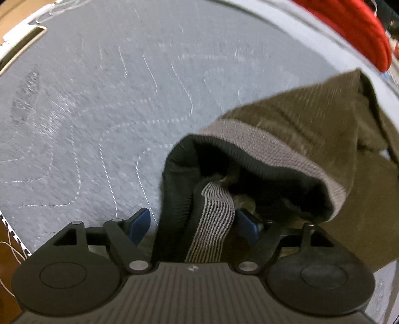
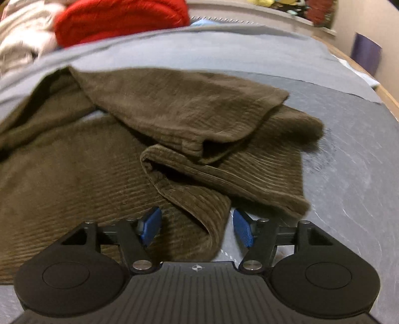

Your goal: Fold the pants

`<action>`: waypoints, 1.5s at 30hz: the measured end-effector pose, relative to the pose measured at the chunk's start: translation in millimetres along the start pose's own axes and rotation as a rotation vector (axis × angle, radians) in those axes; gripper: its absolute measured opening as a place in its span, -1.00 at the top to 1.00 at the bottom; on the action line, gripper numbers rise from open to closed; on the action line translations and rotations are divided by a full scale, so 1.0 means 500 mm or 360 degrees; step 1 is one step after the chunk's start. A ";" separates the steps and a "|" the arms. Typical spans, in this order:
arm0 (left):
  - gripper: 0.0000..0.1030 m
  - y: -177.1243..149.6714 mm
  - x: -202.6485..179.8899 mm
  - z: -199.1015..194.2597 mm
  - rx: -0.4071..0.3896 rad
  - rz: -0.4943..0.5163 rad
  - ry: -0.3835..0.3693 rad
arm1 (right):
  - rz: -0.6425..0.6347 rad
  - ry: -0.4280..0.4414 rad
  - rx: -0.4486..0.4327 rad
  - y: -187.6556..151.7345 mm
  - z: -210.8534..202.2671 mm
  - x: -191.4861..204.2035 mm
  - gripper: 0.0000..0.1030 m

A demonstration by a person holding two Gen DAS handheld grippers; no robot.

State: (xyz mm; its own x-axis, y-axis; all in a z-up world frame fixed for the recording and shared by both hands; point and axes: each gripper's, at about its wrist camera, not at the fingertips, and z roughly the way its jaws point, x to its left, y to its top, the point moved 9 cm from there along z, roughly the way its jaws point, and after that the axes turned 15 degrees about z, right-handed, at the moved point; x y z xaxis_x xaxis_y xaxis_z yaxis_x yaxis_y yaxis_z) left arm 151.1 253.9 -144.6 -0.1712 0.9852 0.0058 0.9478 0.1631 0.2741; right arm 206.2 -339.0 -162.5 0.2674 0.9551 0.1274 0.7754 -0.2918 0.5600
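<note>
Right wrist: one pants [image 2: 104,174] heap.

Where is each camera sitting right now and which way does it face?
Left wrist: on the left gripper, looking steeply down at the pants' striped waistband between its open blue pads.
Right wrist: on the right gripper, angled down over the pants' leg hems; pads open.
Both views share: the brown pants, grey bed cover, red garment.

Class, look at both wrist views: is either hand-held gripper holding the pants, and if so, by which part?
Neither holds them. The left hand-held gripper stands open around the pants' waistband; the right hand-held gripper stands open around a leg hem.
</note>
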 end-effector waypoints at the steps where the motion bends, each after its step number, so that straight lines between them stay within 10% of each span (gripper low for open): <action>1: -0.62 0.003 -0.001 0.008 0.0007 0.0014 0.0006 | -0.0019 -0.0028 0.0014 0.002 0.014 -0.002 -0.27; 6: -0.40 0.026 -0.016 0.028 -0.0032 0.0093 -0.0023 | 0.0020 -0.0011 0.0015 0.024 0.041 -0.011 -0.15; 10: -0.01 0.033 -0.046 0.012 -0.0043 0.0179 0.0018 | 0.0087 -0.0037 -0.0007 0.046 0.034 -0.029 0.67; 14: 0.33 0.038 -0.064 -0.013 -0.0112 0.0181 0.0012 | 0.0327 -0.0002 -0.0067 0.085 -0.016 -0.091 0.81; 28: 0.47 0.012 -0.297 -0.095 -0.0300 0.0567 -0.0356 | 0.0590 -0.0239 -0.0115 -0.015 -0.261 -0.406 0.83; 33: 0.50 -0.002 -0.283 -0.106 -0.0274 0.0618 -0.0266 | 0.0722 -0.0055 0.0252 -0.124 -0.260 -0.462 0.79; 39: 0.52 0.001 -0.186 -0.103 -0.0277 0.0466 -0.0061 | 0.0786 0.0275 0.0268 -0.104 -0.261 -0.436 0.41; 45: 0.51 0.016 -0.147 -0.093 -0.0238 0.0392 0.0049 | 0.1255 0.0234 0.0208 -0.086 -0.230 -0.537 0.20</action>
State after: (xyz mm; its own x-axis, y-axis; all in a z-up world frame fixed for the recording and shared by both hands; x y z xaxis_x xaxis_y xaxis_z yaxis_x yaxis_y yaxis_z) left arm 158.9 180.4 -97.9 0.0491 0.9917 0.1186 0.9121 -0.0929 0.3993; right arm 35.0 -577.1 -126.7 0.6920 0.4602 0.5562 0.4531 -0.8767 0.1617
